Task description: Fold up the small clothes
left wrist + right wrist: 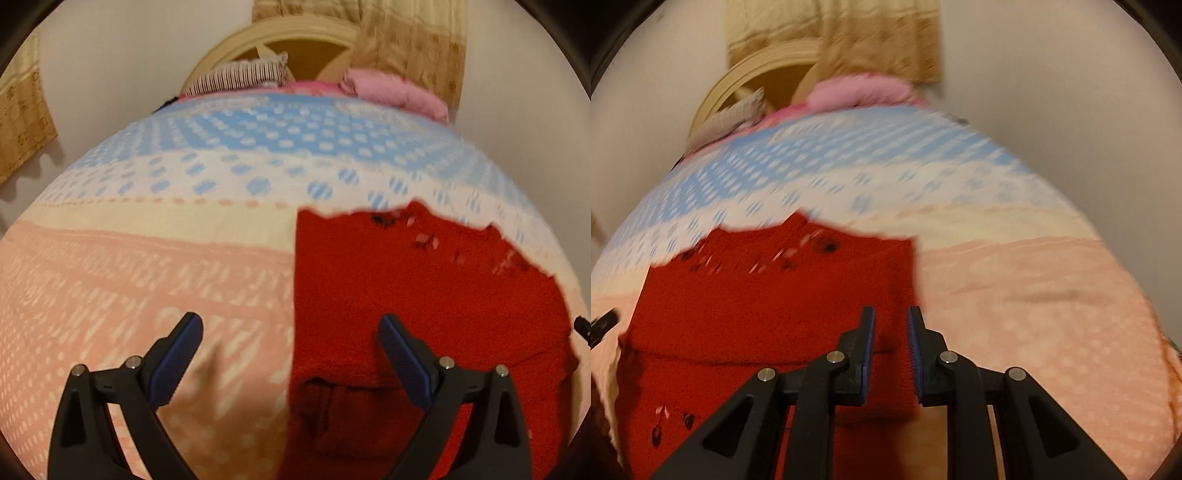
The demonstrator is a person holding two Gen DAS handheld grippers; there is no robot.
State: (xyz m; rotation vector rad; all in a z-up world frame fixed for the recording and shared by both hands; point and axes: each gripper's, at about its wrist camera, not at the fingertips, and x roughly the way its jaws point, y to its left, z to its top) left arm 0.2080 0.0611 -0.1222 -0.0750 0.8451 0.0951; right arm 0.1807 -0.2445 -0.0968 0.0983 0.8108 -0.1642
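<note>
A small red knitted garment (406, 280) with dark and shiny sequins lies partly folded on the patterned bedspread (147, 258). My left gripper (290, 319) hangs wide open above the garment's left edge, with nothing between its fingers. In the right wrist view the red garment (768, 306) fills the lower left, with a fold line across it. My right gripper (891, 311) hovers over its right edge. The jaws stand a narrow gap apart and the pads press on nothing.
The bedspread (1034, 295) has pink, cream and blue bands. At the bed's far end lie a pink fluffy garment (391, 90) and a striped one (240, 75), before a cream headboard (295, 33). Beige curtains (413, 37) hang behind.
</note>
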